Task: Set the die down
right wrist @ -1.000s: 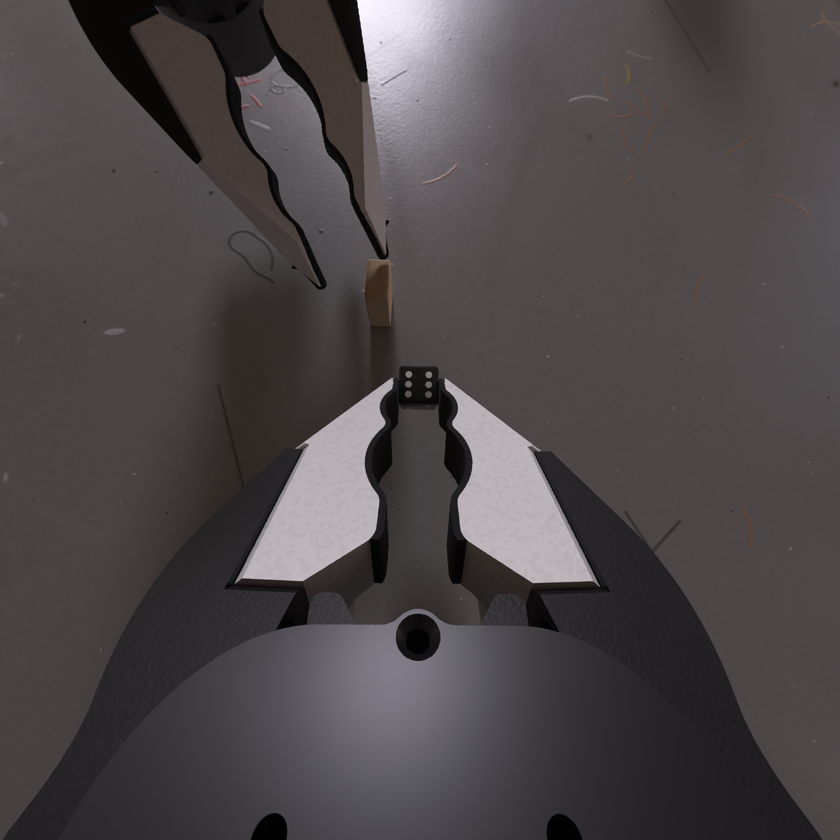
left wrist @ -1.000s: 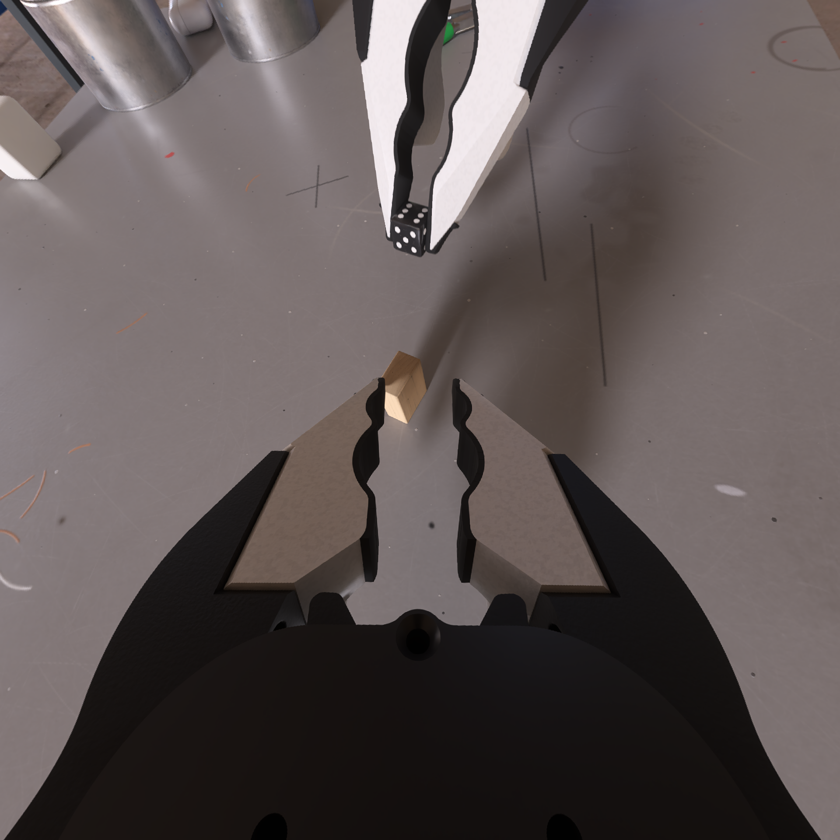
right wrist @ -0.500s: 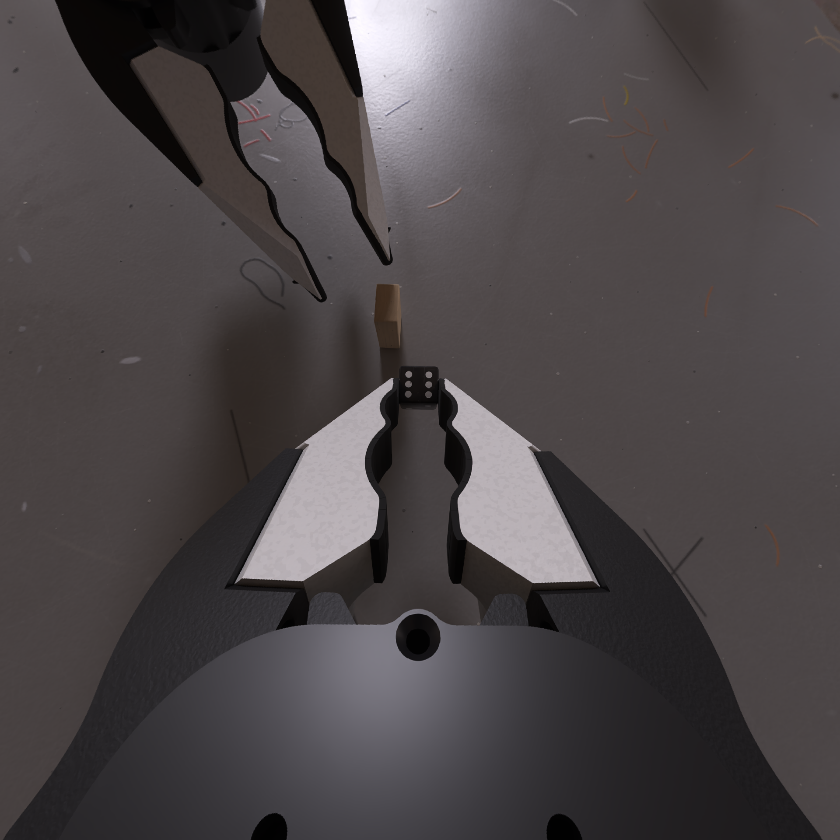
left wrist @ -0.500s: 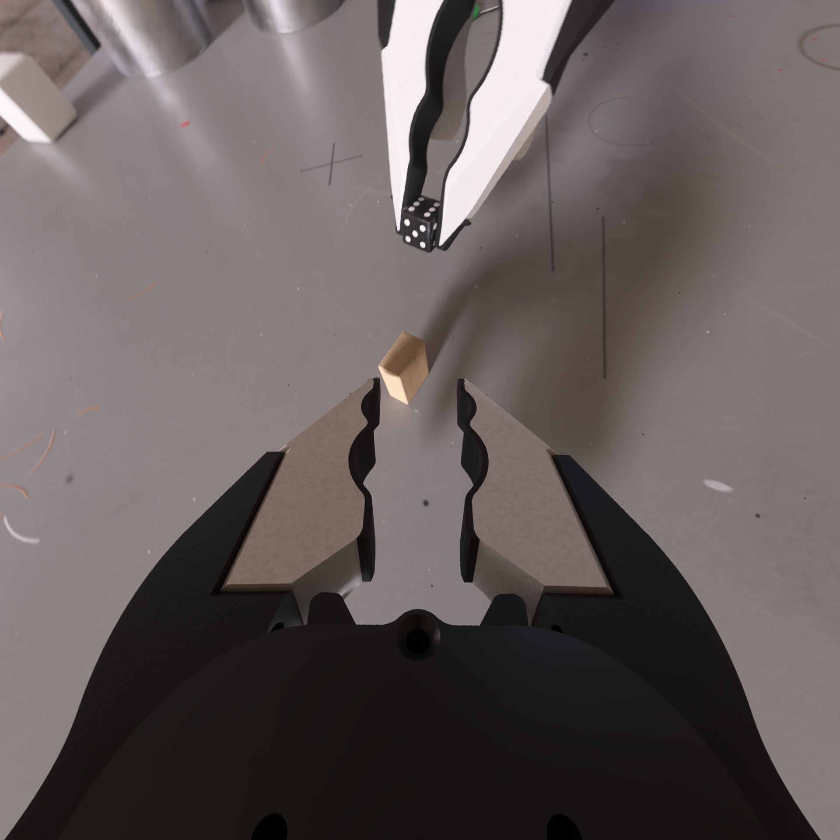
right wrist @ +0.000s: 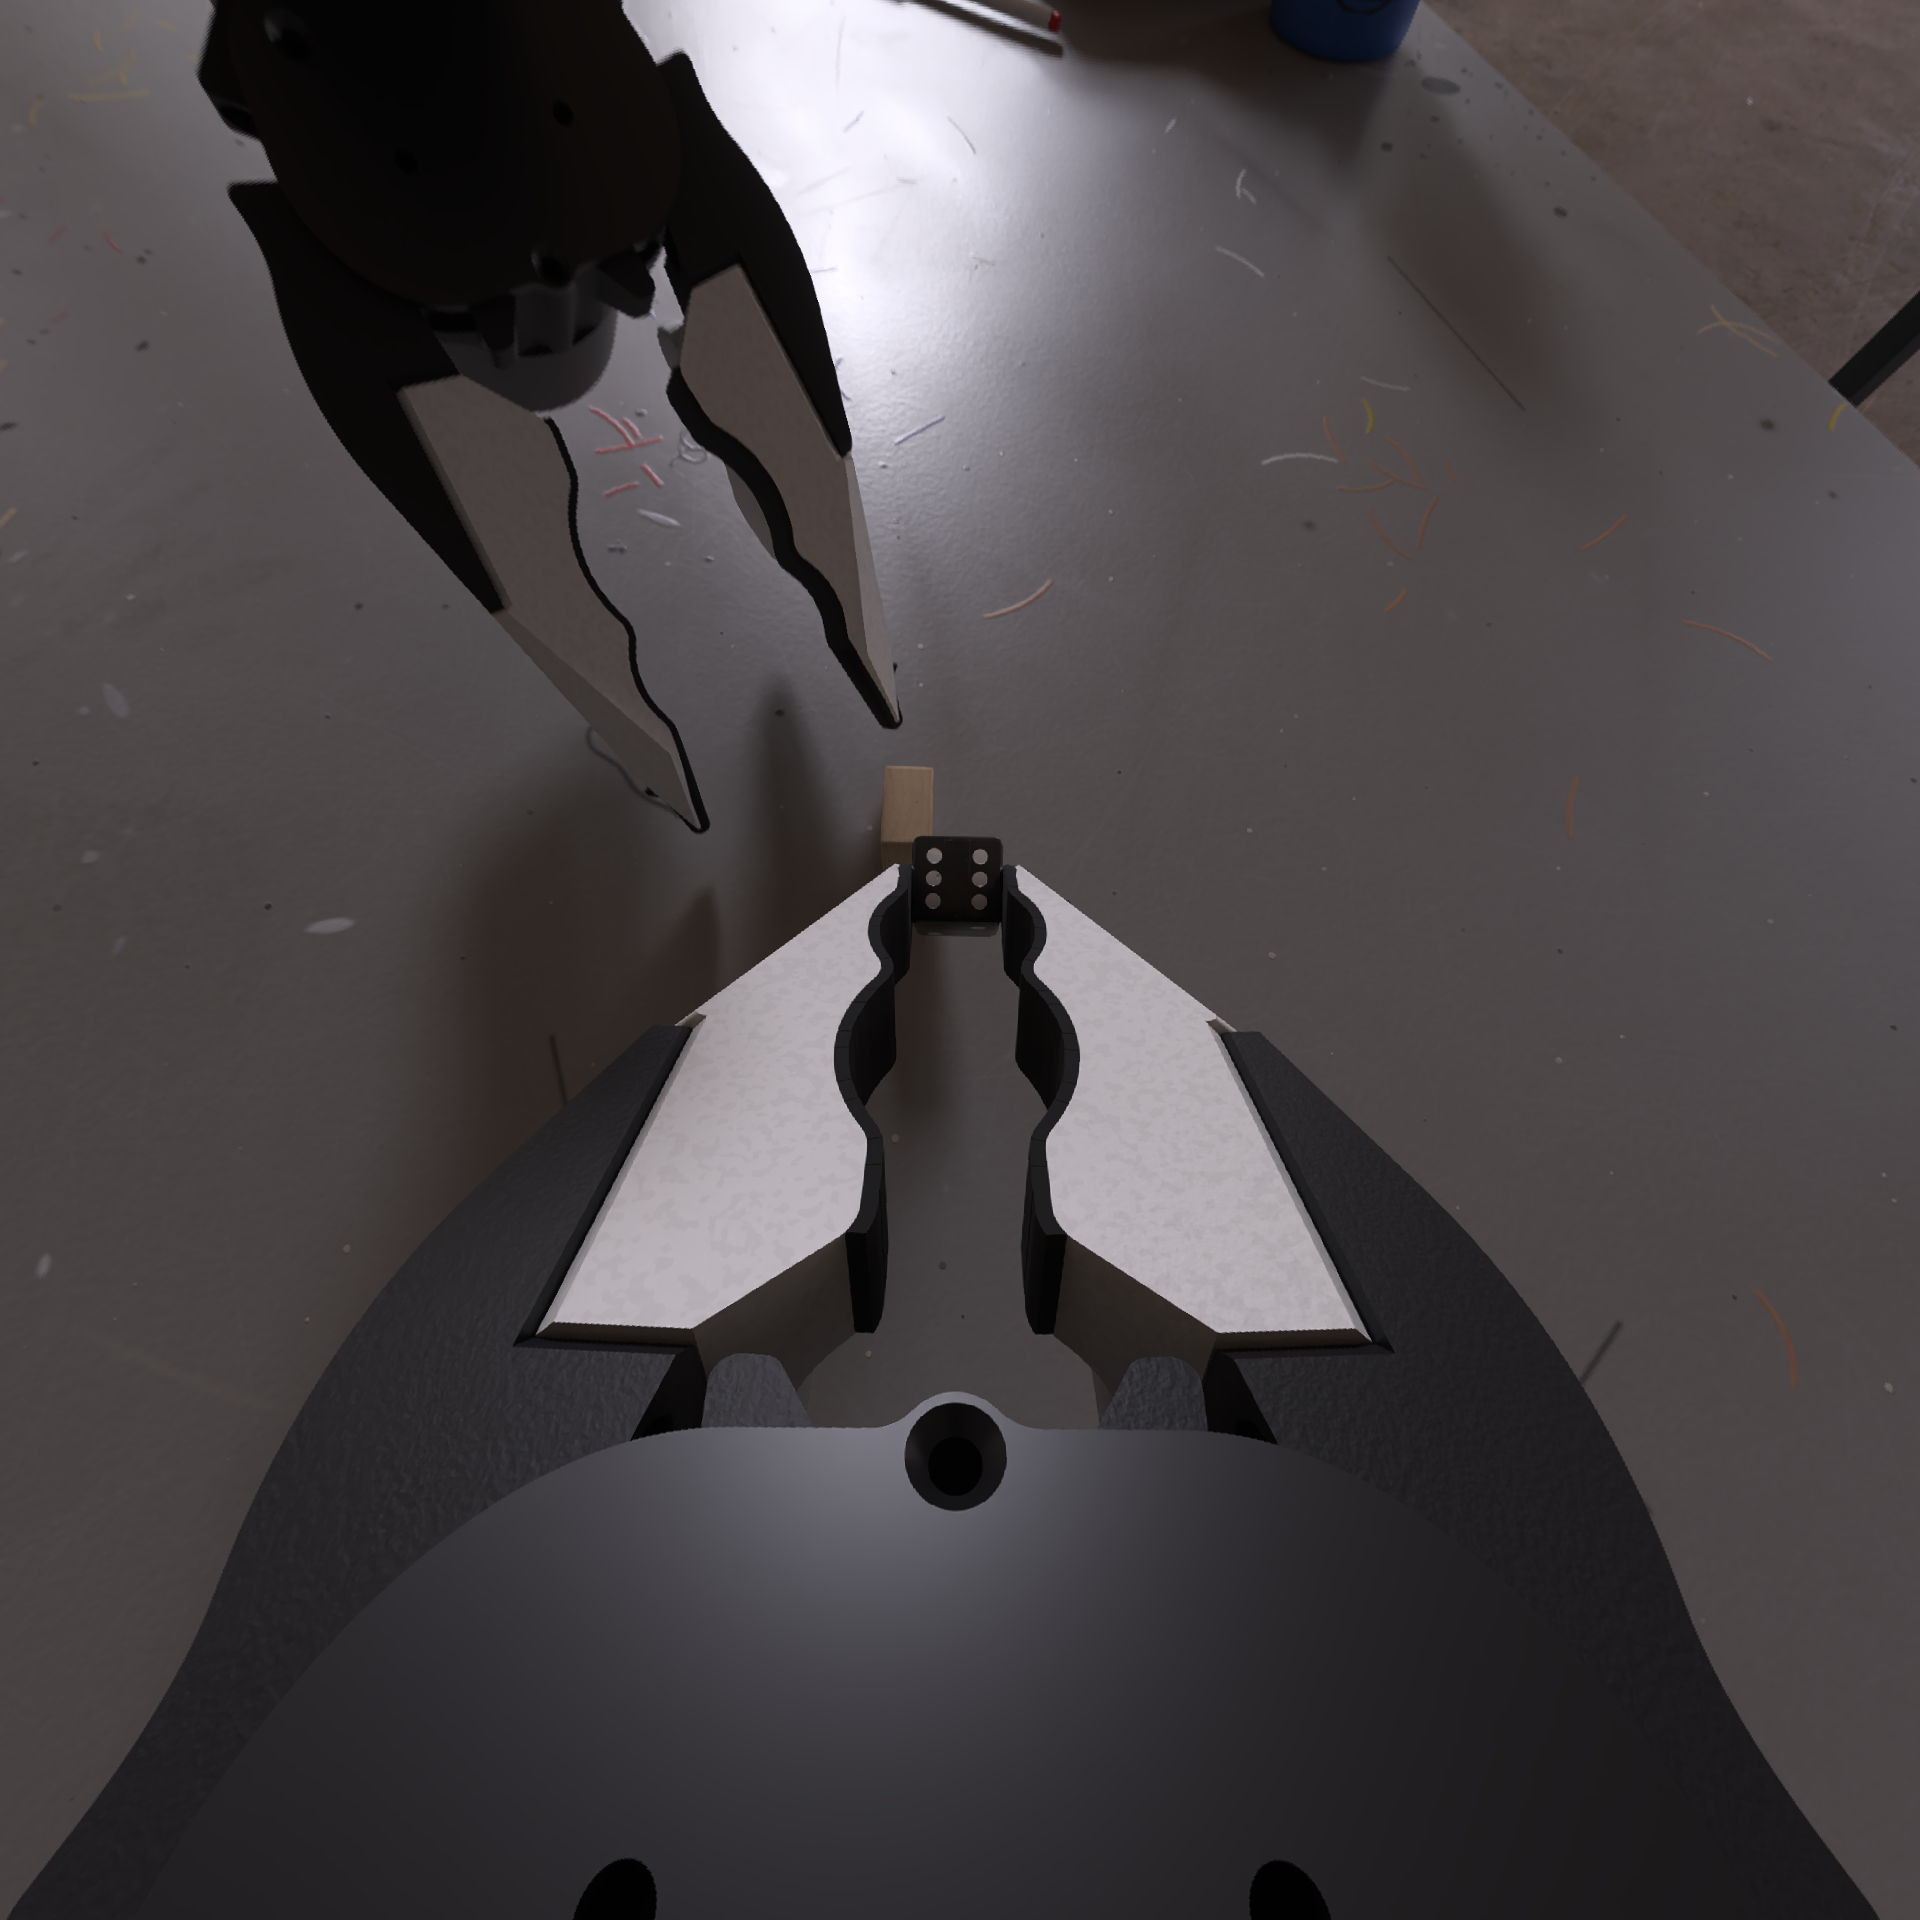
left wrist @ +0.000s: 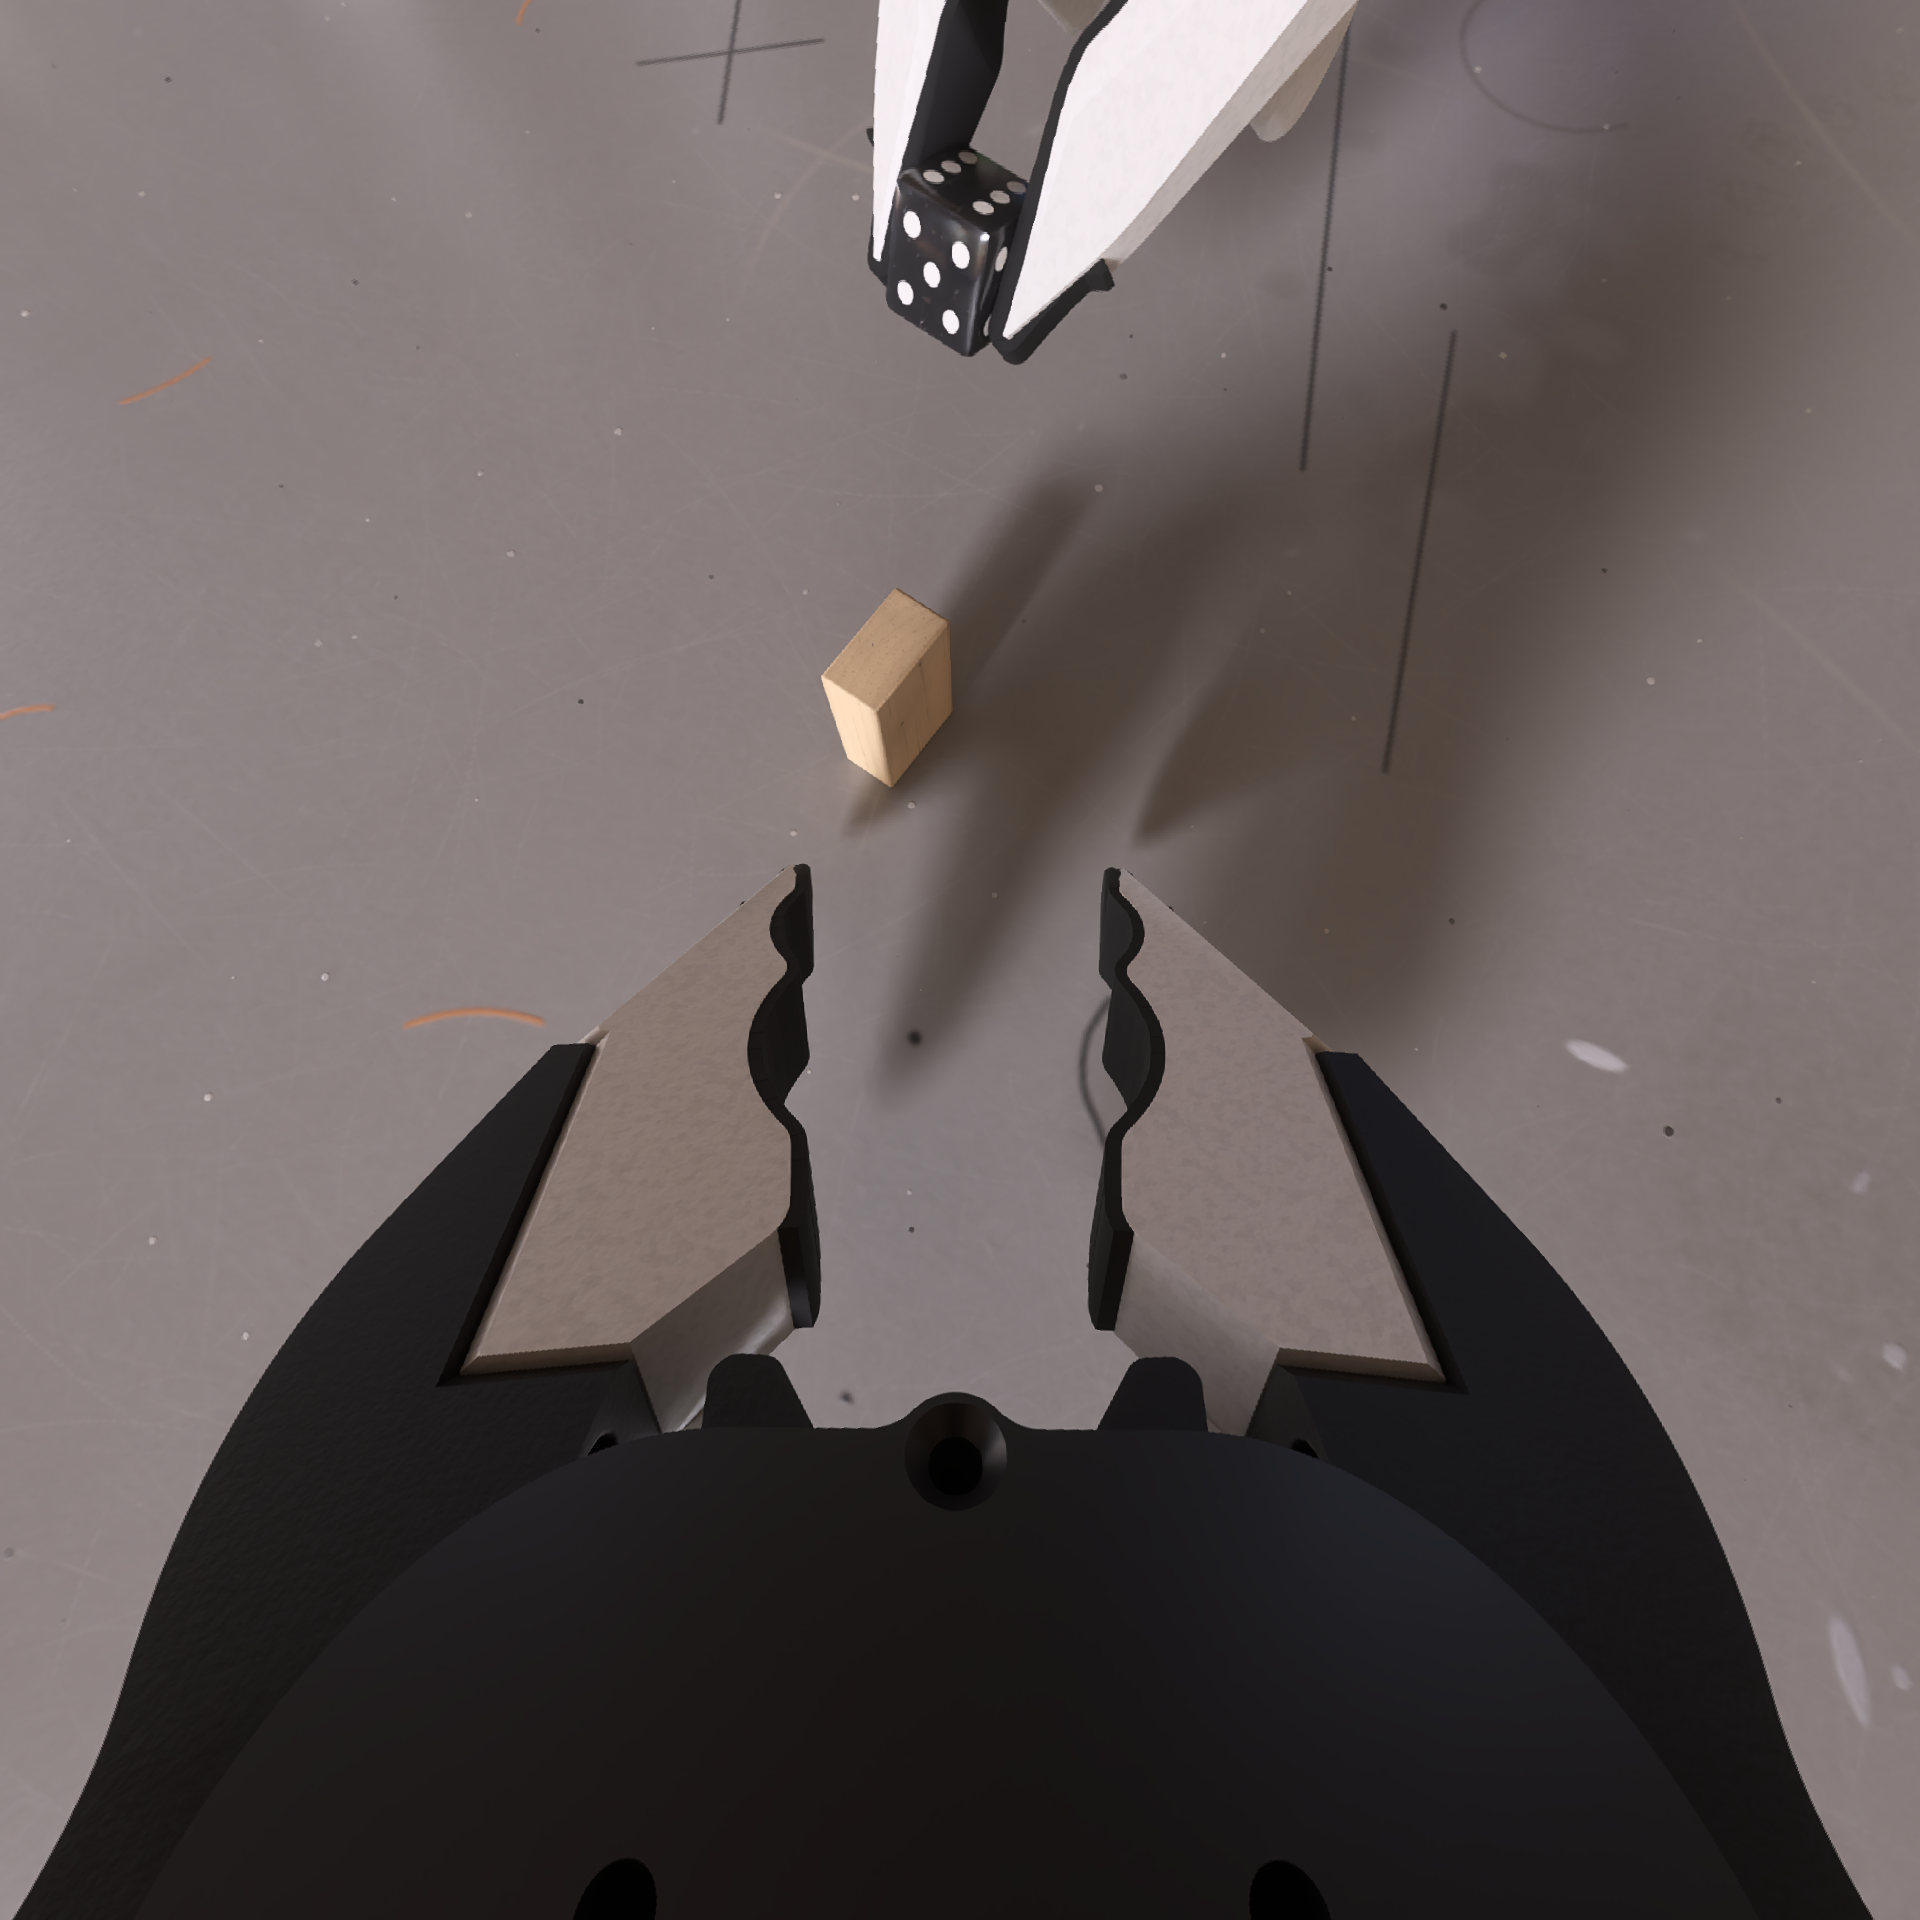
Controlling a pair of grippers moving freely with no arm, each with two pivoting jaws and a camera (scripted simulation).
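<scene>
A black die with white pips (right wrist: 957,881) is pinched between the tips of my right gripper (right wrist: 957,894), held above the grey table. In the left wrist view the same die (left wrist: 943,258) shows between the white fingers of the right gripper (left wrist: 951,281) at the top. A small wooden block (left wrist: 890,684) stands on the table between the two grippers; it shows just beyond the die in the right wrist view (right wrist: 906,805). My left gripper (left wrist: 954,883) is open and empty, back from the block; it also shows in the right wrist view (right wrist: 795,774).
The grey tabletop (left wrist: 364,623) carries pencil lines, scratches and coloured shavings. A blue cup (right wrist: 1340,21) and a pen (right wrist: 997,12) lie at the far edge. The table's right edge (right wrist: 1766,312) runs diagonally.
My left gripper has drawn back and up from the wooden block and opened wider. My right gripper, still holding the die, has moved closer to the block.
</scene>
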